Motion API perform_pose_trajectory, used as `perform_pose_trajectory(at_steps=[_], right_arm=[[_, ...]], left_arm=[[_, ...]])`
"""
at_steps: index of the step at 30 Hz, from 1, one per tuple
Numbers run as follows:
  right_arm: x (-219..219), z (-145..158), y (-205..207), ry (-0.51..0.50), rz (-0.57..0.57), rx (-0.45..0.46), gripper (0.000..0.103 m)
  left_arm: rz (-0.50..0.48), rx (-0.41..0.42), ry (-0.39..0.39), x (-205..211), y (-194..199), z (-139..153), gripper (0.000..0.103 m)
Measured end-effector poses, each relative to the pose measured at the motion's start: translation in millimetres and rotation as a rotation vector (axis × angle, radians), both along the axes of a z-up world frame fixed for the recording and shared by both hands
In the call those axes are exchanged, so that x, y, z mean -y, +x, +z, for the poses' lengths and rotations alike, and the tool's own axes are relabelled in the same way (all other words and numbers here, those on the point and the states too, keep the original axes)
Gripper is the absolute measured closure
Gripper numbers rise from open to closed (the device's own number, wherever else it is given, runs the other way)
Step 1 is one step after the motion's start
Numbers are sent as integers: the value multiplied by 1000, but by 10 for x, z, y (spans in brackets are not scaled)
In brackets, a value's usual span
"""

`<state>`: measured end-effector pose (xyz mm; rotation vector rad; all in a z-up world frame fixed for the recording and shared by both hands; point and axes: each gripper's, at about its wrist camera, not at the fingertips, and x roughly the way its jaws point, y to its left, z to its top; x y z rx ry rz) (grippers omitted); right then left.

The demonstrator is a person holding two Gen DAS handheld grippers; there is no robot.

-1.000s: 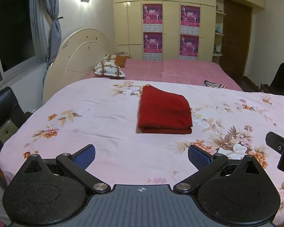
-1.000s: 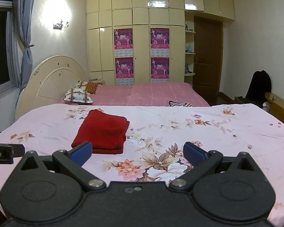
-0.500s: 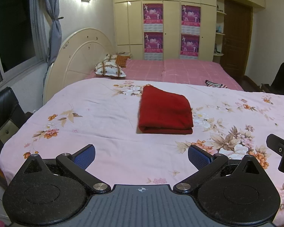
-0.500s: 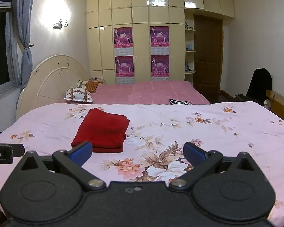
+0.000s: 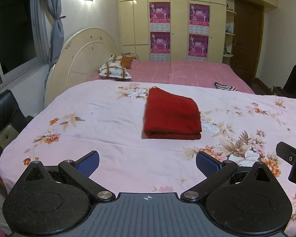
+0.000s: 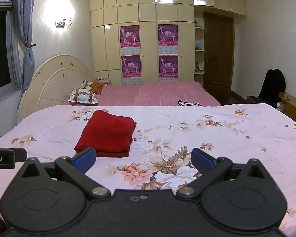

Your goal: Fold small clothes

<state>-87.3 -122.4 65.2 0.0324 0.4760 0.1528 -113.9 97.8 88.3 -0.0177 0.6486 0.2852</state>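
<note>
Nothing much has shifted over the last second: both views have only drifted slightly, and the red cloth (image 5: 171, 117) lies just as it did, already folded into a neat rectangle on the floral bedspread (image 5: 108, 118). I judge the folding done, with both tools pulled back. Ahead of the left gripper (image 5: 147, 163), whose fingers (image 5: 88, 163) stand wide apart and empty, the cloth sits centred beyond the tips. For the right gripper (image 6: 143, 160), likewise spread and empty, it lies ahead and leftward, its near edge behind the left fingertip.
</note>
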Motion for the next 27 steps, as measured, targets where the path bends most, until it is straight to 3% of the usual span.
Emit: perform_pose_trajectory(at_steps=[27], right_arm=[[-96, -102, 75, -10, 15, -19, 1]], left_arm=[[-31, -21, -32, -52, 182, -110, 0]])
